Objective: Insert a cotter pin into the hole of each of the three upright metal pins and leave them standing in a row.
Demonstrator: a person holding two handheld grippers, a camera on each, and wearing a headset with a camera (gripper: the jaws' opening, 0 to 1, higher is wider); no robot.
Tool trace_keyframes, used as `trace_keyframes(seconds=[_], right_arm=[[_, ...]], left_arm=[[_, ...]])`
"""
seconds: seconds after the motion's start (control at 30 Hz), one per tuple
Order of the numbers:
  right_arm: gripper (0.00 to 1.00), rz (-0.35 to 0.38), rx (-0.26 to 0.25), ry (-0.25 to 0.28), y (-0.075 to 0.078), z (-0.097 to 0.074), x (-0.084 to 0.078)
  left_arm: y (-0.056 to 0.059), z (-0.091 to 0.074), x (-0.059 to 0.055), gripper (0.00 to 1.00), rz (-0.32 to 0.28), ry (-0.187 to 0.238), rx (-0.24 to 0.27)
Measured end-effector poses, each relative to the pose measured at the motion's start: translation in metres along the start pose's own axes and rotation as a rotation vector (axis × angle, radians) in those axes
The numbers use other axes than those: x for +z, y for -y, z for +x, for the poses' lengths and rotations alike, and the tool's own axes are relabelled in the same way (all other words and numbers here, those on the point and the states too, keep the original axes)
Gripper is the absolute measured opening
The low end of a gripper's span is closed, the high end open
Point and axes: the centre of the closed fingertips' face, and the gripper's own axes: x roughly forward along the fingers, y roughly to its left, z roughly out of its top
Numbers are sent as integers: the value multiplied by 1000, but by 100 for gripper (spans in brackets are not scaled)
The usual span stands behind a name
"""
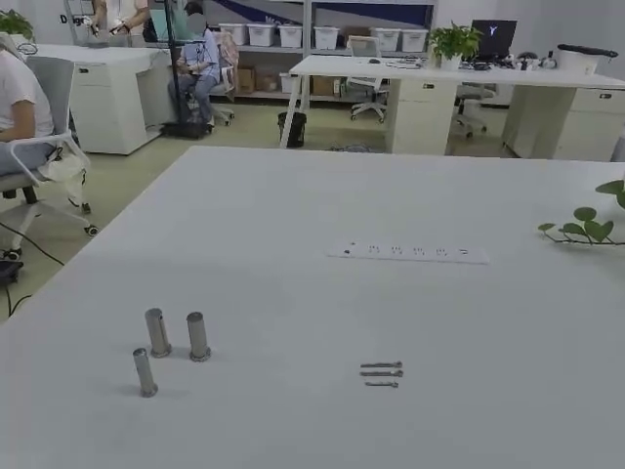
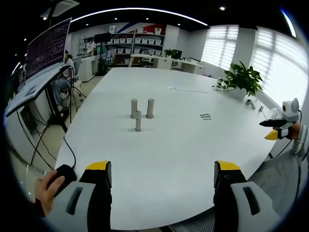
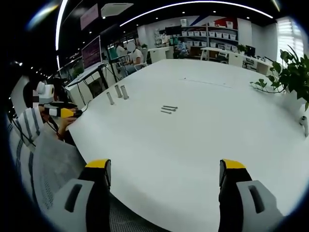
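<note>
Standing upright on the white bench (image 1: 293, 215): three metal pins (image 1: 157, 332), clustered in a triangle. Lying flat well to their right: three cotter pins (image 1: 381, 374), side by side. Left hand-held gripper (image 2: 163, 169) and right hand-held gripper (image 3: 166, 166): jaws spread wide, holding nothing.

Grey metal pins (image 1: 198, 337), white table (image 1: 391, 195)

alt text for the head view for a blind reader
Three upright metal pins stand clustered at the left of a white table, with three cotter pins lying side by side to their right. A power strip lies farther back.
</note>
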Motion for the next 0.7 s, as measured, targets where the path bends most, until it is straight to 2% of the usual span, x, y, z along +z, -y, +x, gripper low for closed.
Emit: trace_keyframes(seconds=[0.47,0.7], right_arm=[[94,1,12,-4,-2,2,-2],[93,-7,23,-10,-6,3,-3]], left_arm=[[-2,0,-1,88,-1,-1,12],[-1,2,-5,88,9,-20,7]])
